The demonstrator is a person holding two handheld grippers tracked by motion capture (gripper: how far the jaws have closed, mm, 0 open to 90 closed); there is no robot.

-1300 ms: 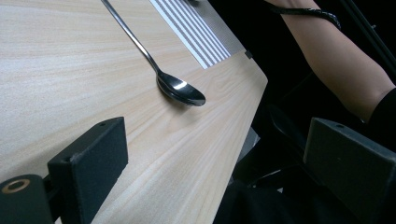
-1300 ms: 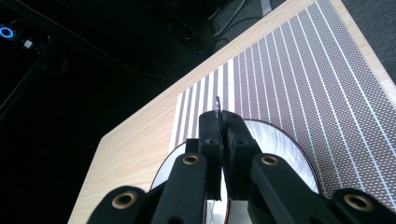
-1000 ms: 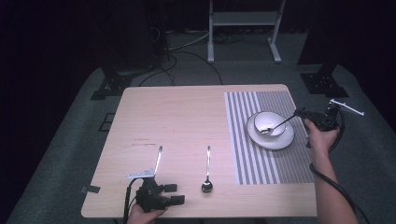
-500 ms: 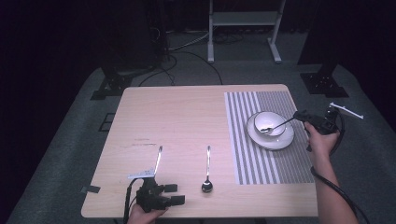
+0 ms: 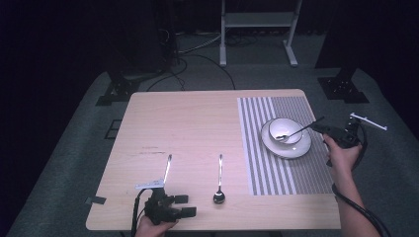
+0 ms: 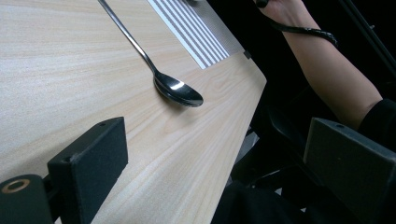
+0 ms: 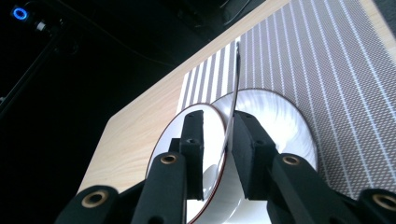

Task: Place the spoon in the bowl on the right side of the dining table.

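R gripper (image 5: 321, 127) jaws just opened, spoon (image 5: 292, 133) handle loose betw. them, bowl (image 5: 285, 130) below. L gripper (image 5: 185, 205) held wide apart, empty.

Table (image 5: 197, 128) brightly lit from above against a dark, murky room; glare on the near spoon's (image 6: 180, 91) bowl; high view soft and grainy; gripper views blurred nearest the lens.

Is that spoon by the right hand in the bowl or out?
In: the spoon has its scoop in the bowl, with its handle leaning over the rim.
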